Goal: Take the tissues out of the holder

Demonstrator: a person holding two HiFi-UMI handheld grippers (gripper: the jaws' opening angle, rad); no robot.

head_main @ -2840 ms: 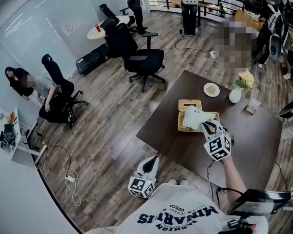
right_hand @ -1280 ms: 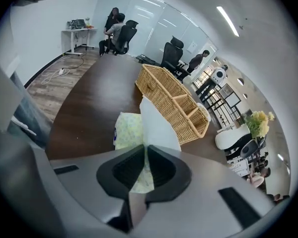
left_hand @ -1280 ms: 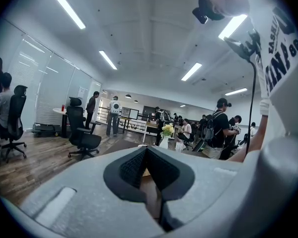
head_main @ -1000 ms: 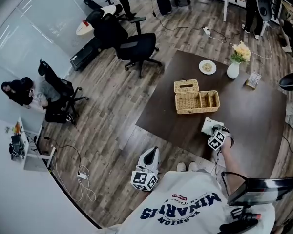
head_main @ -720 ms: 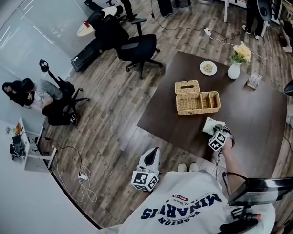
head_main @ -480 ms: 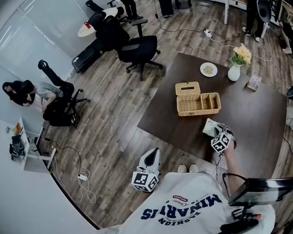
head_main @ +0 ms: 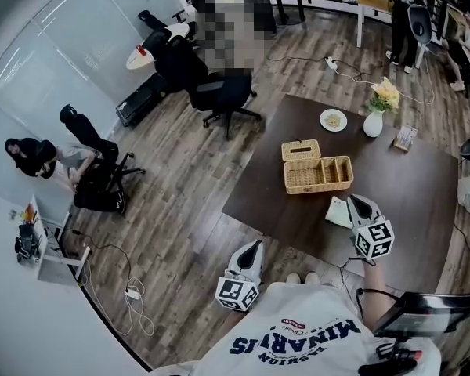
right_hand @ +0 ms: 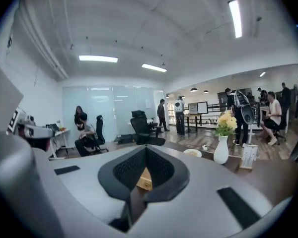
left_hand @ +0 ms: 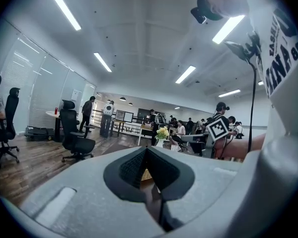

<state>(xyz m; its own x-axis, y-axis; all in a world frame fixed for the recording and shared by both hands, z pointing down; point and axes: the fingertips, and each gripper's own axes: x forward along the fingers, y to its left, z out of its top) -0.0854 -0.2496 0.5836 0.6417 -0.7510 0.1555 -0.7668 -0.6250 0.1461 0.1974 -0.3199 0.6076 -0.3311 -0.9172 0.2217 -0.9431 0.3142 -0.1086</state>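
Right gripper point(head_main: 352, 200): lower right, jaws closing, pads together, empty.
Left gripper point(head_main: 254, 244): bottom centre, pressed together, empty.
Tissues point(head_main: 337, 212): seemingly a pack, on the table point(head_main: 411, 198), just beside right gripper.

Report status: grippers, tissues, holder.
Left gripper shut, empty, off the table. Right gripper closing shut, empty, beside tissue pack. Pack lies on table, out of wicker holder. Nothing in the way.
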